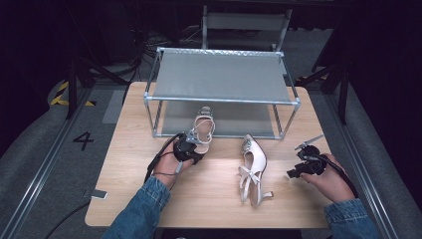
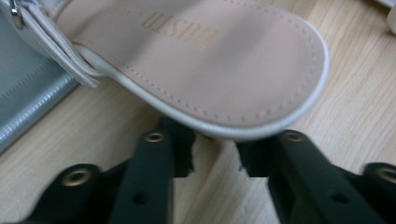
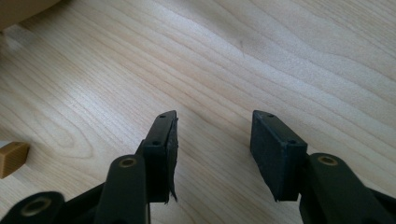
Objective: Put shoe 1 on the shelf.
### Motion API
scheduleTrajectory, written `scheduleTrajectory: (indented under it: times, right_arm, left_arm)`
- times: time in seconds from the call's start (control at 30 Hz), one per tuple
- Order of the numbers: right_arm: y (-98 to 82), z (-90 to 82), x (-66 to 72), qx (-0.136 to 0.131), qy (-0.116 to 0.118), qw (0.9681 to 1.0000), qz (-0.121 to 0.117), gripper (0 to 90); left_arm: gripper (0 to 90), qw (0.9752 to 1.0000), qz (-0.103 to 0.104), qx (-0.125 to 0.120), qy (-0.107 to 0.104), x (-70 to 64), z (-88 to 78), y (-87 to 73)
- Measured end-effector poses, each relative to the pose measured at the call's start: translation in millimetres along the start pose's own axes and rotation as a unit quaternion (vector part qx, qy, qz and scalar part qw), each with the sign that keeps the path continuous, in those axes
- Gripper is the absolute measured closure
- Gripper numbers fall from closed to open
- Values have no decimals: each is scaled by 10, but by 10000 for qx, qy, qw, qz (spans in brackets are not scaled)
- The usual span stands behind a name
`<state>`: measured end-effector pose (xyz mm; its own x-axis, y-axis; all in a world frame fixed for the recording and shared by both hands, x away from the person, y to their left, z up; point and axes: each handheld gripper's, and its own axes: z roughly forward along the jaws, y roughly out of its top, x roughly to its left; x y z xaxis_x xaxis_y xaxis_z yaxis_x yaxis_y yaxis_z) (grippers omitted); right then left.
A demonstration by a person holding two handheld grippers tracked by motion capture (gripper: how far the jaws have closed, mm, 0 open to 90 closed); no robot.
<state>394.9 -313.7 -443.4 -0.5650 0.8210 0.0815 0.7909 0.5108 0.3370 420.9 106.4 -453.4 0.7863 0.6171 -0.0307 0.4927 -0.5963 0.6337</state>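
Lying on the pale wood-grain table (image 1: 214, 196), two white glossy sandals flank the front of a metal rack (image 1: 221, 99) with grey fabric shelves. Relative to that rack, the left sandal (image 1: 203, 130) sits just at its front rail, toe under the lower shelf; the right sandal (image 1: 252, 167) lies nearer the person, heel toward them, a bow on its straps. Both shelves hold no shoe.

The left gripper (image 1: 191, 146) meets the left sandal's heel end; in its own view the smooth beige insole (image 2: 205, 60), stitched round its white rim, hangs over the black jaws, which stand apart beneath it, pads not pressing. The right gripper (image 1: 306, 160) rests right of the rack's front, jaws spread over bare wood (image 3: 210, 135).
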Motion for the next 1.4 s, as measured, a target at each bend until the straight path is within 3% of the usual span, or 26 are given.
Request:
scheduleTrajectory:
  times: [0.07,0.2,0.37,0.8,1.03,1.4]
  right_arm:
    - [-1,7,0,25,6,10000,34,524]
    - [0,16,3,30,2,10000,17,524]
    - [3,12,9,12,9,10000,20,524]
    - [-2,3,-11,-16,-18,10000,4,524]
    - [-5,28,-17,15,5,10000,22,524]
    - [4,37,-6,5,71,10000,19,524]
  left_arm:
    - [776,9997,-174,-150,-28,-10,-24,15]
    - [787,9992,-292,-278,2,-30,-34,32]
    - [796,9985,-519,-201,-10,-16,-73,65]
    - [802,9973,-651,-320,93,9,-78,166]
    - [803,9952,-817,-427,315,143,-26,183]
    - [802,9940,-828,-584,414,252,50,360]
